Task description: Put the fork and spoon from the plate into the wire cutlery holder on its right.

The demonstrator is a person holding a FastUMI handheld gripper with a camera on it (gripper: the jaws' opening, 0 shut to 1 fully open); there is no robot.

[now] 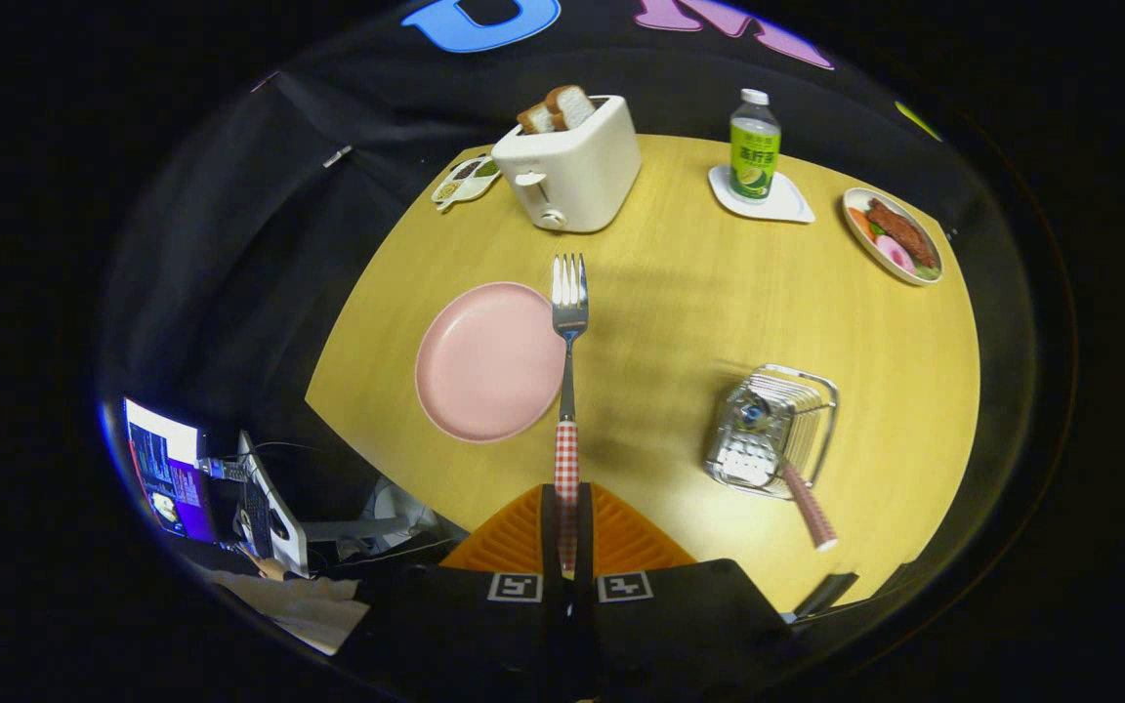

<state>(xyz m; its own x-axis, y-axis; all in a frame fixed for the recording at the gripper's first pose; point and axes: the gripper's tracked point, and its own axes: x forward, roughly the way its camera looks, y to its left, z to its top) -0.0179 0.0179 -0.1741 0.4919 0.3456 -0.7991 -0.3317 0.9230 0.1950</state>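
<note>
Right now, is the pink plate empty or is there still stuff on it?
Empty. The pink plate shows only bare surface. The gripper is shut on the fork, lifted beside the plate, and a checked handle sticks out of the wire holder.

**A mock dining table inside a recording booth**

I work over a round wooden table (680, 322) laid as for a home breakfast: a toaster (572, 166) with bread slices at its far side, a drink bottle (754, 146) on a coaster to the toaster's right, and a plate of food (893, 236) further right. Yet black cloth hangs behind the toaster, and well to its near left, off the table, glows a laptop (172, 469) with cables. So a staged test set, not a lived-in kitchen.
</note>
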